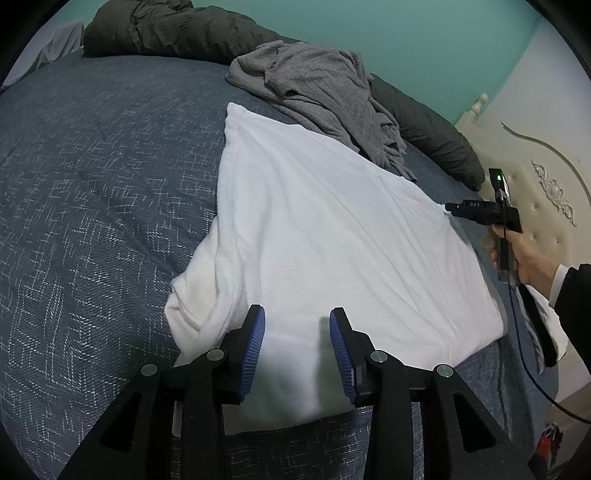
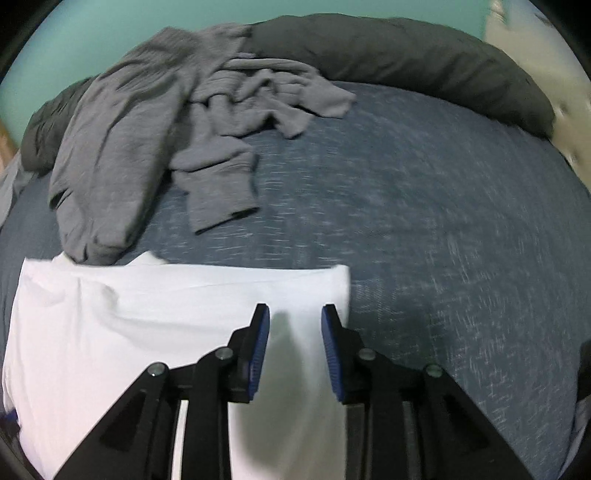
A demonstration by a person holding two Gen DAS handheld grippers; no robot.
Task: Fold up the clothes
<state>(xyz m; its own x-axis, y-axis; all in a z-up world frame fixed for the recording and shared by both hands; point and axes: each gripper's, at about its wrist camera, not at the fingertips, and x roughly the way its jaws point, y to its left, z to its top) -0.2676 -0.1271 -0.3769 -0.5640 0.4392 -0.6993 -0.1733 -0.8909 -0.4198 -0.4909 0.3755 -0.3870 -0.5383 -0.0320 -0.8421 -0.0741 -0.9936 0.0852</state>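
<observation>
A white garment [image 1: 332, 240] lies partly folded on the blue patterned bedspread [image 1: 92, 203]. My left gripper [image 1: 297, 321] hovers open over its near edge, nothing between the blue pads. In the left wrist view a person's hand [image 1: 528, 258] holds my right gripper [image 1: 448, 209] at the garment's right corner. In the right wrist view my right gripper [image 2: 295, 314] is open above the white garment [image 2: 147, 314], close to its right edge, gripping nothing. A crumpled grey sweater [image 1: 321, 85] lies beyond the white garment, its cuff [image 2: 221, 206] spread on the bedspread [image 2: 443, 221].
A dark grey rolled duvet [image 1: 177, 33] runs along the back of the bed [image 2: 406, 51]. A cream padded headboard [image 1: 546, 166] stands at the right, against a teal wall [image 1: 424, 44]. A cable [image 1: 524, 362] hangs from the right gripper.
</observation>
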